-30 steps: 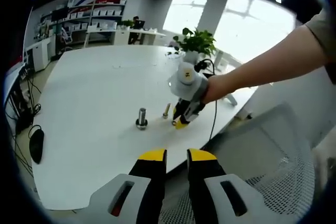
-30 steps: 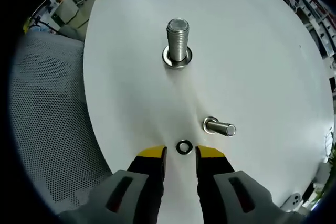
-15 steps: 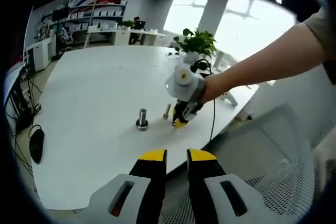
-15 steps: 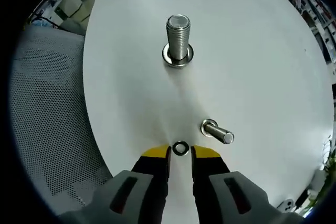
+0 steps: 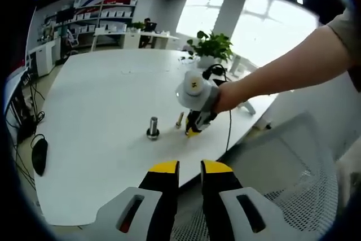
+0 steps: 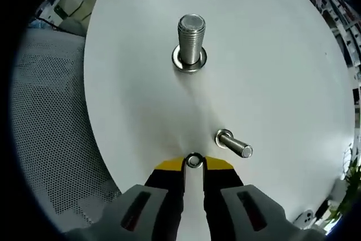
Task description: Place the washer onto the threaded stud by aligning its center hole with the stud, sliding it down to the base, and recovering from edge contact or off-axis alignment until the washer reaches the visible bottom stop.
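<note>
1. The right claw (image 6: 193, 165) is low over the white tabletop (image 6: 282, 71). Its two yellow tips sit close on each side of the washer (image 6: 194, 160), so it can pinch the little ring by its edges.
2. The washer looks flat on the tabletop, right between the tips. I cannot tell if the tips press it yet or just stand beside it.
3. The big threaded stud (image 6: 191, 40) stands straight up on its wide base, well apart from the washer. It stands up so the ring's hole can drop over the top.
4. A smaller bolt (image 6: 233, 143) lies tipped just beside the washer. The claw must not bump it when it lifts.
5. The left claw (image 5: 189, 169) is held back off the tabletop edge, over a mesh chair (image 5: 282, 184). Its tips are narrow with a small gap and hold nothing. It waits out of the way.
6. From there you can see the right claw (image 5: 193, 131) and the hand holding it, down beside the stud (image 5: 153, 127).
</note>
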Available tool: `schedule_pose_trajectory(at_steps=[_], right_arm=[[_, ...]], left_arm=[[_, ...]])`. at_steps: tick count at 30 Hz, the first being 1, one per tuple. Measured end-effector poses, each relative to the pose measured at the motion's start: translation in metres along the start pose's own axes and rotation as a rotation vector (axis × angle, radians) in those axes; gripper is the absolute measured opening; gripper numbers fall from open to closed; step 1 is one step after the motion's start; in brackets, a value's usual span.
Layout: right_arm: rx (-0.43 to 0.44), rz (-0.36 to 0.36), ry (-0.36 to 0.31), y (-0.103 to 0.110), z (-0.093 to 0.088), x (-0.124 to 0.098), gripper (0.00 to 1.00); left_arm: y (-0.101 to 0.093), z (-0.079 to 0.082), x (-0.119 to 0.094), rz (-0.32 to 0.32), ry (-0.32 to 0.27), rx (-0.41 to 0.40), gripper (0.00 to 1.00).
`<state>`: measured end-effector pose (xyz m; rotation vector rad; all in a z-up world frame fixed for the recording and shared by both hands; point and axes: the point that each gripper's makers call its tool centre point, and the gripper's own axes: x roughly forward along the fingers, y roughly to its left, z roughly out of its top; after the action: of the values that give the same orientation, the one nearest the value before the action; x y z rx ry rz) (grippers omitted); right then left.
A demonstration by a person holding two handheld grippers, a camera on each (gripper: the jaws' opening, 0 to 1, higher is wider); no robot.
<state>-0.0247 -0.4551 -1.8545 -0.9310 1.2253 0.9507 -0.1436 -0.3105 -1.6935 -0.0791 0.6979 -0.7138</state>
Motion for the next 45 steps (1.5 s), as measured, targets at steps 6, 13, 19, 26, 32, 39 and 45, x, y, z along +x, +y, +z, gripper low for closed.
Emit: schedule_pose_trajectory(at_steps=[6,13,19,26,32,39,45], right_arm=[[0.033,0.018,-0.018,0.000,-0.005,0.000,0.12],[0.074,0.003,-0.051,-0.006,-0.017,-0.012,0.12],[0.101,-0.020,-0.112,-0.017,-0.008,-0.033,0.13],[0.098,-0.067,-0.195,-0.030,0.012,-0.058,0.13],[0.076,-0.093,-0.245,-0.036,0.023,-0.066,0.13],[0.041,-0.087,-0.250,-0.032,0.030,-0.064,0.13],[0.028,-0.078,-0.244,-0.033,0.032,-0.059,0.13]], left_arm=[[-0.001,-0.001,0.000,-0.003,0.005,0.004,0.13],[0.000,0.000,0.000,0.000,0.002,0.003,0.13],[0.000,0.001,-0.001,0.000,-0.004,0.003,0.13],[-0.001,0.001,-0.001,-0.003,-0.004,0.006,0.13],[-0.001,0.001,-0.001,-0.002,-0.008,0.004,0.13],[-0.001,0.002,-0.001,-0.002,-0.010,0.004,0.13],[-0.001,0.002,-0.001,-0.002,-0.009,0.003,0.13]])
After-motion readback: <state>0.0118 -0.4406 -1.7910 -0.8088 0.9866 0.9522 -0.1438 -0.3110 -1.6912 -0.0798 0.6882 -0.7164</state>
